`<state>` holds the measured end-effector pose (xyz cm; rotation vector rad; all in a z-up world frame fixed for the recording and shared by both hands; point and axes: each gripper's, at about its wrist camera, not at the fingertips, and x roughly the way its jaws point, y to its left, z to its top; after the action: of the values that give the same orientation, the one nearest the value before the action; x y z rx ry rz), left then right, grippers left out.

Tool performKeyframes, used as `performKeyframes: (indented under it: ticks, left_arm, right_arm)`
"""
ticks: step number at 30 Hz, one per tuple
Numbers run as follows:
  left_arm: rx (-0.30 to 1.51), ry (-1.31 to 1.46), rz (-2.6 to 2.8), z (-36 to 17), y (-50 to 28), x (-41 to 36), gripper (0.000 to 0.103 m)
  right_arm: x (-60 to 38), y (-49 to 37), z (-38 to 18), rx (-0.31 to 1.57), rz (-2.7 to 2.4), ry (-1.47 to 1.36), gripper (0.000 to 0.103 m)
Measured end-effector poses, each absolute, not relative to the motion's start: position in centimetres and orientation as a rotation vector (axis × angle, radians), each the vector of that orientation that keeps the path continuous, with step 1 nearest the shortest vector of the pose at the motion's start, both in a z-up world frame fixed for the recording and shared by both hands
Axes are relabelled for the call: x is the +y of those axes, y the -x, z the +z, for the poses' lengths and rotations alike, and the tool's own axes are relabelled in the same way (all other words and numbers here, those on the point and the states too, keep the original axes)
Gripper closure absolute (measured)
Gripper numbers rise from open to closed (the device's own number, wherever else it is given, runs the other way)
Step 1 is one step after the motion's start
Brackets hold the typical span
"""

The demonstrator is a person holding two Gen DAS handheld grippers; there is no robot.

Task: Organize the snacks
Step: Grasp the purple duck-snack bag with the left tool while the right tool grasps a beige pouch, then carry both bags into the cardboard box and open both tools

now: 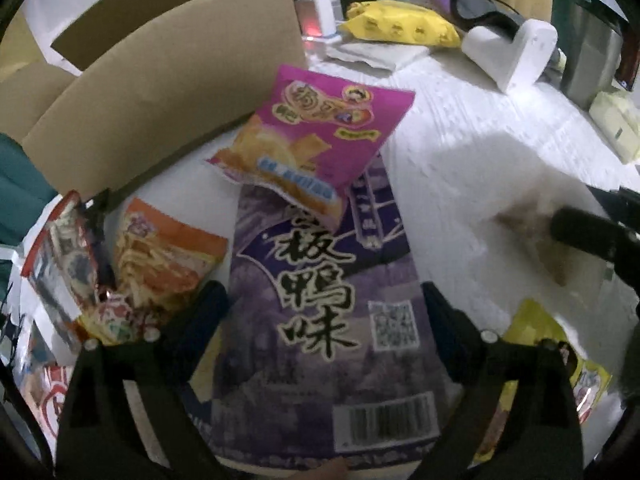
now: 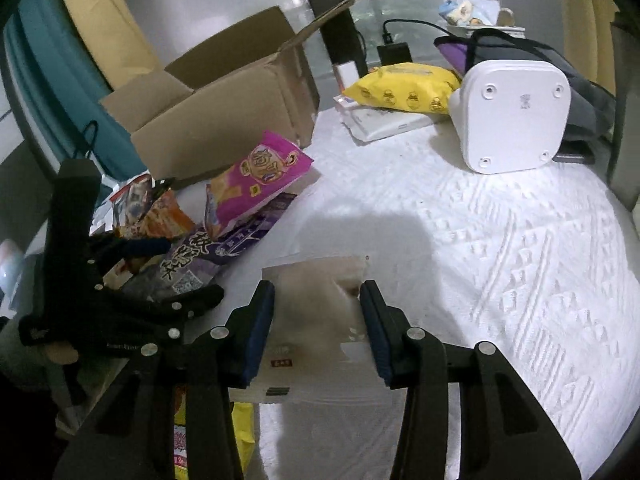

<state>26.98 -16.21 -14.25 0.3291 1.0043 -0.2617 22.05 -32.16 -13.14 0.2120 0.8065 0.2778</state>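
Right wrist view: the right hand-held gripper grips a pale flat snack packet; the left hand-held gripper stands open over the large purple snack bag; the brown cardboard box waits, most snacks unsorted.

I am hovering my left gripper with jaws spread wide over the purple snack bag, pads clear of it. A magenta chip bag is overlapping its far end, beside the cardboard box.
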Motion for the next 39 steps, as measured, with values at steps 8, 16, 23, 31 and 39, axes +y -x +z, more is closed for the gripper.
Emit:
performKeyframes:
  ticks: [8, 16, 23, 31, 39]
  left_arm:
    - [0.944, -0.361, -0.300, -13.8, -25.7, -16.8, 0.046]
    - [0.920, -0.258, -0.374, -12.3, -23.7, -14.3, 0.061]
    - [0.847, -0.174, -0.410, -9.2, -21.2, -12.1, 0.061]
    - [0.761, -0.093, -0.391, -6.3, -19.2, -8.0, 0.061]
    - [0.645, -0.069, -0.342, -3.1, -19.3, -4.4, 0.061]
  right_arm:
    - [-31.5, -22.0, -13.2, 0.812, 0.301, -0.187, 0.056]
    - [-30.6, -21.6, -12.8, 0.793, 0.313, -0.151, 0.057]
    - [-28.5, -21.1, -11.6, 0.789, 0.338, -0.123, 0.057]
    - [-25.4, -20.9, -8.7, 0.738, 0.365, -0.063, 0.057]
    - [-22.5, -22.4, -6.0, 0.682, 0.394, -0.016, 0.057]
